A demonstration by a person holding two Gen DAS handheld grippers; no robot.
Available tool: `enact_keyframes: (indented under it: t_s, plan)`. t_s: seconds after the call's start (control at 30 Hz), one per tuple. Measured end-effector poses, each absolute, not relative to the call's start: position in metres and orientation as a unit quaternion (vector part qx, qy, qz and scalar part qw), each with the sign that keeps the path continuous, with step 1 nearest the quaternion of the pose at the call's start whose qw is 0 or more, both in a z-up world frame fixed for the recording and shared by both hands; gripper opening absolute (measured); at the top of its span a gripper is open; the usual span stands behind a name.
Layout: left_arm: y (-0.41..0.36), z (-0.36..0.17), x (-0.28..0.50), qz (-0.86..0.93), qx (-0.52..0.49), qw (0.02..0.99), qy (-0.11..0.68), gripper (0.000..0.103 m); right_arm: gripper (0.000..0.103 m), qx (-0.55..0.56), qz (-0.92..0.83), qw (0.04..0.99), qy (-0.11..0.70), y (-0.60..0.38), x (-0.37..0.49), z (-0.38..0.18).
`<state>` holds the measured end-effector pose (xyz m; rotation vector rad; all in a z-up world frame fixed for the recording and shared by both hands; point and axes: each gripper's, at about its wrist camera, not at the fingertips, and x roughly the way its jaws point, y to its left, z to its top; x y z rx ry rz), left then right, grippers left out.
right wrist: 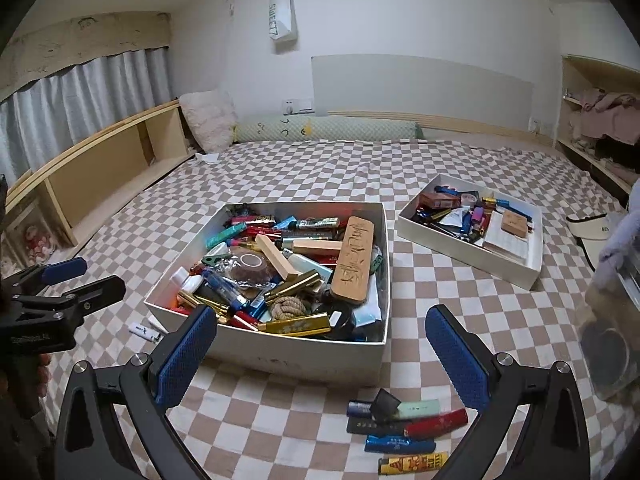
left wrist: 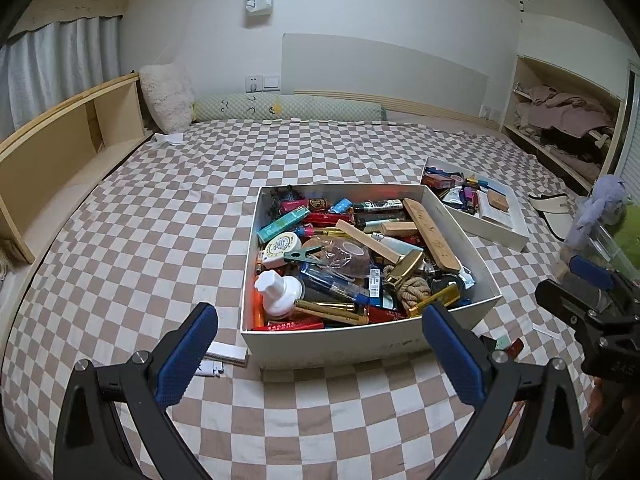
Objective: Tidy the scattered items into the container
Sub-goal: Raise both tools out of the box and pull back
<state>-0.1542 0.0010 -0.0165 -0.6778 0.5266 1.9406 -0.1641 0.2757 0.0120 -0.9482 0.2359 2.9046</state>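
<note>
Big white box (right wrist: 280, 360) on the bed (right wrist: 280, 420), crammed. Loose lighters (right wrist: 400, 444) lie on the bedspread just before it: light, stiff, slick; pinch across the narrow middle. Right tool (right wrist: 320, 344) and left tool (left wrist: 320, 340) both spread, empty.

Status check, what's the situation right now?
Left gripper and right gripper open, empty. White box crammed. Lighters loose on bedspread. Nothing blocking.

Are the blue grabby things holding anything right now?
No. Both are open and empty: the left hand-held gripper hovers before the big box, and the right hand-held gripper hovers above loose lighters on the bed.
</note>
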Motion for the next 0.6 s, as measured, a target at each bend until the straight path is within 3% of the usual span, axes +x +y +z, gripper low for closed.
enact_keyframes:
  t_s: [0.6]
  plan:
    - [-0.0013,-0.0194,-0.1545,0.795,-0.279,0.494,0.213,0.103,0.103,-0.318,0.944,0.043,0.076,0.2776,-0.1644,0.0071]
